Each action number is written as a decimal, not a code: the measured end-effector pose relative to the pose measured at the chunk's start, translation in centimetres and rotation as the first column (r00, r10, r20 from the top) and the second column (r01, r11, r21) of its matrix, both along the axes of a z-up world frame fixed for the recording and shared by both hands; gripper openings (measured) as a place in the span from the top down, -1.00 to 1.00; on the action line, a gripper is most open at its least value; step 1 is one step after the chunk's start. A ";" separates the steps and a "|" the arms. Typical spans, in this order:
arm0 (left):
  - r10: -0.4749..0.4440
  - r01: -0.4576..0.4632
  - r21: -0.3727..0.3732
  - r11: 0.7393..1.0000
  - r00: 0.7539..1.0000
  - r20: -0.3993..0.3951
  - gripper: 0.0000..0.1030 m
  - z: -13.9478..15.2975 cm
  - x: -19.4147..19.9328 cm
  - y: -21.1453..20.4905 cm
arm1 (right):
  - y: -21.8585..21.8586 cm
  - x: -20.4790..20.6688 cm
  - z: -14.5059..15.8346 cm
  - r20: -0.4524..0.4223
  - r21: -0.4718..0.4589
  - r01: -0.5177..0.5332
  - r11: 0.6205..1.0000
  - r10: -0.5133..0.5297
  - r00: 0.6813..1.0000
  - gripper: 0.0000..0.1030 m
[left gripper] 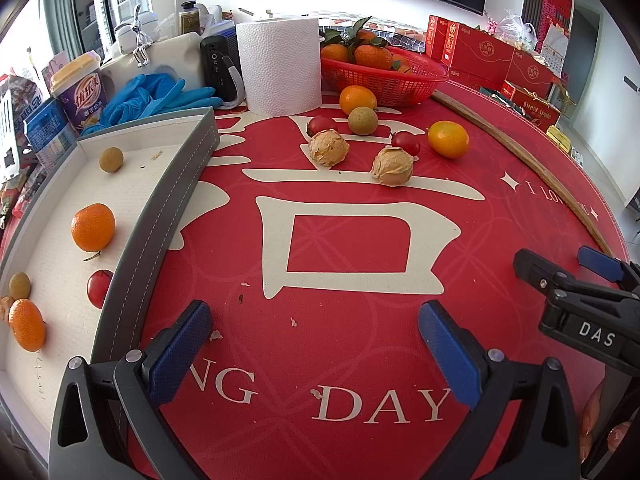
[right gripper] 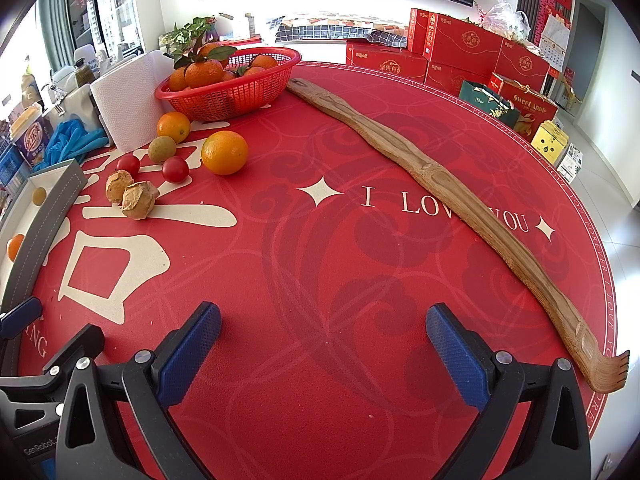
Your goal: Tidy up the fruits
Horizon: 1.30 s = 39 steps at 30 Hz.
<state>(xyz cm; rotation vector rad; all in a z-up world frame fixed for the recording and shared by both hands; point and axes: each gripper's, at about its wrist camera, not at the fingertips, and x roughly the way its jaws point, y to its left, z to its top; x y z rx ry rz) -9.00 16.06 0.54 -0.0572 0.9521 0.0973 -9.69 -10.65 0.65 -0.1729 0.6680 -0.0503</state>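
Tray [left gripper: 176, 184]: we count six fruits inside, an orange [left gripper: 93, 227] among them; sorting partly done
Mat [left gripper: 352, 240]: seven loose fruits [left gripper: 448, 139] left near the basket [left gripper: 384, 76]
Left gripper [left gripper: 316, 344], right gripper [right gripper: 324, 344]: both spread apart, empty

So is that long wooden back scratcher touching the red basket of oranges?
Cannot tell. In the right wrist view the back scratcher's far tip ends right beside the red basket's rim, but neither contact nor a gap shows plainly.
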 end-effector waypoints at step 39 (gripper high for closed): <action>-0.017 0.017 -0.004 1.000 0.998 -0.053 -0.97 0.5 0.3 0.1 | 0.0 0.0 0.0 0.000 0.000 -0.002 1.000 0.002 1.000 -1.00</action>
